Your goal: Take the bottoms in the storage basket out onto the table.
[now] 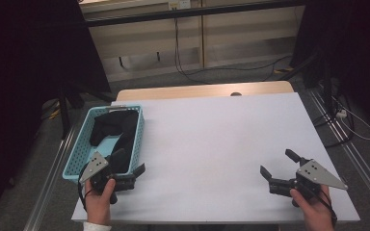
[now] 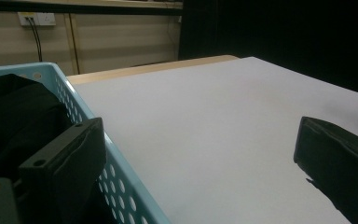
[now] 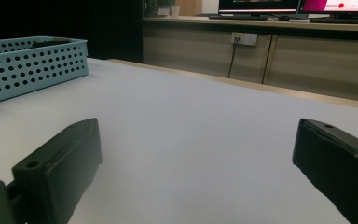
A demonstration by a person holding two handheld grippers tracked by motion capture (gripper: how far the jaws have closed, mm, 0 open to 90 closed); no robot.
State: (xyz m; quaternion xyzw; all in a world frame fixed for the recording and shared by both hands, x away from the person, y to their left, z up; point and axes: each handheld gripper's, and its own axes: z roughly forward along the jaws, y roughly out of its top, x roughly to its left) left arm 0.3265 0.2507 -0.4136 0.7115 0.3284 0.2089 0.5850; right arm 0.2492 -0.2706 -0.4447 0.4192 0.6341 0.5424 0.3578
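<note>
A light blue perforated basket (image 1: 77, 149) stands on the left of the white table (image 1: 221, 139) with black cloth (image 1: 113, 127) lying in it. My left gripper (image 1: 129, 162) is open at the basket's near right corner. In the left gripper view, one jaw sits inside over the black cloth (image 2: 23, 112) and the other over the table, so the basket wall (image 2: 121, 163) runs through the left gripper (image 2: 198, 158). My right gripper (image 1: 276, 162) is open near the table's front right and points left. Nothing lies within the right gripper (image 3: 196, 158), and the basket (image 3: 32, 65) stands far off.
A strip of wooden tabletop (image 1: 197, 90) shows past the white sheet. Beyond it are beige wall panels with a hanging cable (image 1: 177, 43). Dark curtains flank the table. Monitors (image 3: 261, 5) stand on a counter in the right gripper view.
</note>
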